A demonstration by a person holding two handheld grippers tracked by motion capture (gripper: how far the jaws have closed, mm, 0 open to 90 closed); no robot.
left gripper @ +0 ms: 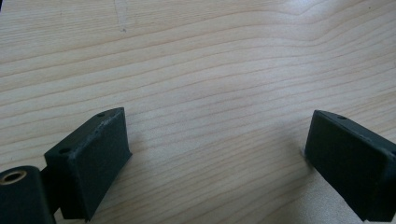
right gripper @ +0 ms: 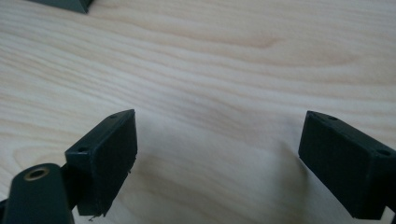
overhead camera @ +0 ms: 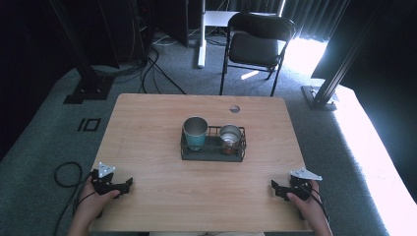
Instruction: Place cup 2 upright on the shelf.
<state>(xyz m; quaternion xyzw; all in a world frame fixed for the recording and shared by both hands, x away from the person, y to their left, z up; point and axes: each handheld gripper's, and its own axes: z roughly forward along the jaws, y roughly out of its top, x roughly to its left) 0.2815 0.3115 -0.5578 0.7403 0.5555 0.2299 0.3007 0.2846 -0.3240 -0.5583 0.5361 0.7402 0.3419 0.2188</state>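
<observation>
Lower left: left gripper [overhead camera: 129, 183], jaws apart, nothing between. Lower right: right gripper [overhead camera: 273, 186], likewise apart, empty. Centre frame: black wire rack [overhead camera: 212, 156] holding teal metal cup [overhead camera: 195, 132] and silver metal cup [overhead camera: 230, 137].

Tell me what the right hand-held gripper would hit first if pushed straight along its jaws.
Probably bare table: the right hand-held gripper stands open and empty. A dark corner at the top edge, maybe the tray, lies off to the side.
</observation>
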